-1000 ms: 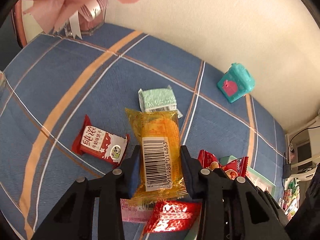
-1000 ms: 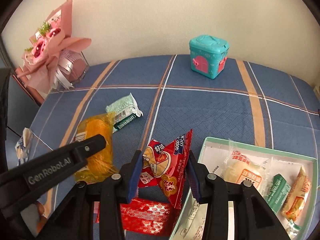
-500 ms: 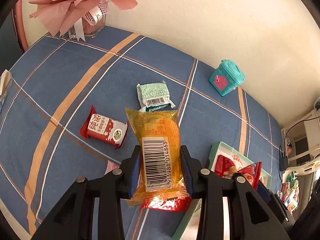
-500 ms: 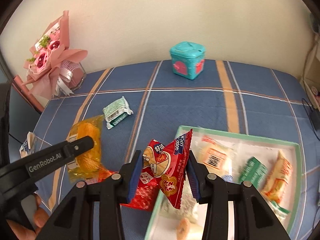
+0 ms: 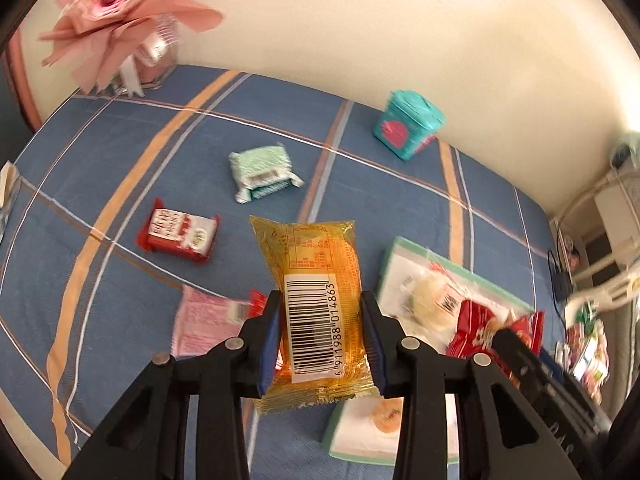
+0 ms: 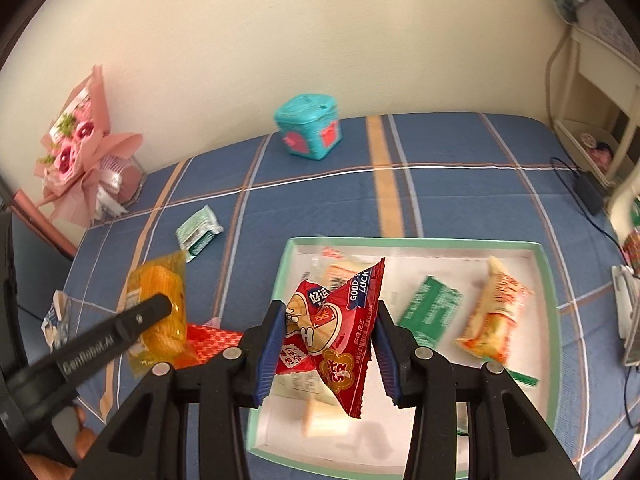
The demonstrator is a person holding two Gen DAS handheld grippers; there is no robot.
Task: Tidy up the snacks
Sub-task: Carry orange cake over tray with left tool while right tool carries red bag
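The right gripper [image 6: 327, 332] was clamped on a red peanut packet [image 6: 334, 330] and hung directly over the near-left part of the green-rimmed tray [image 6: 550, 300], so its load only needed to go down; the packet stood tilted, one corner pointing up and away. The left gripper [image 5: 320, 334] held an orange wrapped cake [image 5: 316, 300], long axis running straight out along the fingers, over the blue checked table just left of the tray's left rim [image 5: 384, 268]; a judged short shift to the right would bring it over the tray. The right one was the nearer to release. In the tray already lay a green packet [image 6: 432, 308], an orange-striped packet [image 6: 494, 316] and pale wrapped sweets. Still out on the table were a red-and-white packet [image 5: 178, 236], a mint-green packet [image 5: 262, 170] and a pink packet [image 5: 206, 320]. A teal toy box [image 6: 310, 126] and a pink bouquet [image 6: 84, 148] stood toward the far edge, well clear.
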